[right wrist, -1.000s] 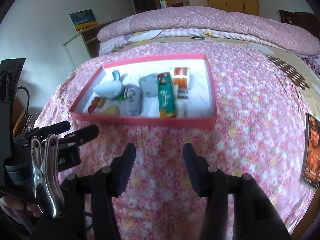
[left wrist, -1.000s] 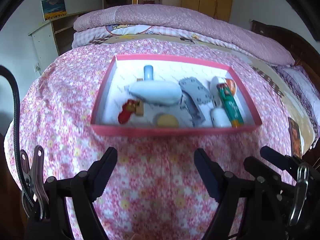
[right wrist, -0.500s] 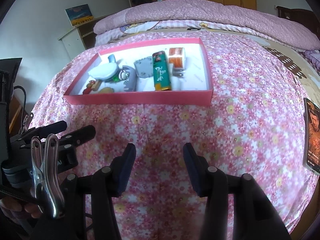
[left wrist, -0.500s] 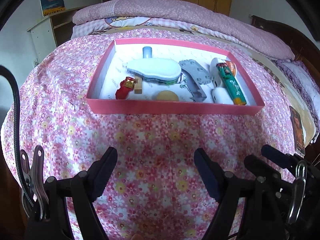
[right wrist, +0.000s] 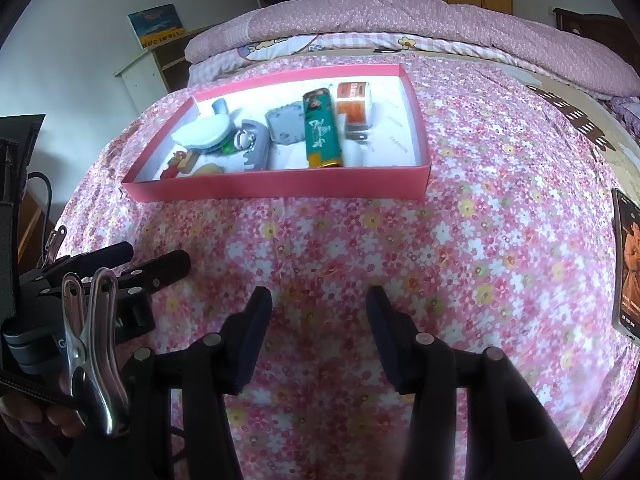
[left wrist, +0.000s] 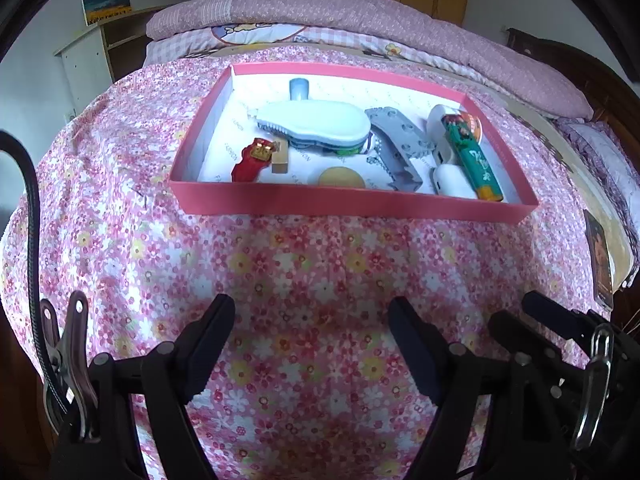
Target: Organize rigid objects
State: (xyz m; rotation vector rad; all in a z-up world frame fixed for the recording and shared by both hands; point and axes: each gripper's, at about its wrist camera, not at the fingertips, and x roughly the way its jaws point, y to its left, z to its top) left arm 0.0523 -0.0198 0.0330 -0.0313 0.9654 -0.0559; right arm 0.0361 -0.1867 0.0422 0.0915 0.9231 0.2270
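A pink tray (left wrist: 352, 202) (right wrist: 280, 190) sits on the flowered bedspread. It holds a pale blue hairbrush (left wrist: 316, 124) (right wrist: 206, 132), a grey clip (left wrist: 394, 142) (right wrist: 286, 124), a green tube (left wrist: 472, 158) (right wrist: 322, 130), a red figure (left wrist: 254, 156), a yellow disc (left wrist: 342, 178), a white case (left wrist: 454, 182) and an orange-labelled roll (right wrist: 354, 102). My left gripper (left wrist: 310, 332) is open and empty, well short of the tray. My right gripper (right wrist: 318, 320) is open and empty, also short of the tray.
A dark photo card (right wrist: 628, 264) (left wrist: 598, 256) lies at the bed's right edge. Folded pink quilts (left wrist: 360, 12) lie behind the tray. A white shelf with a picture (left wrist: 106, 2) stands at the back left. The left gripper shows in the right wrist view (right wrist: 120, 268).
Both grippers have drawn back and risen from the tray, so it looks farther and seen more from above. Both stay open and empty. The things in the tray have not moved.
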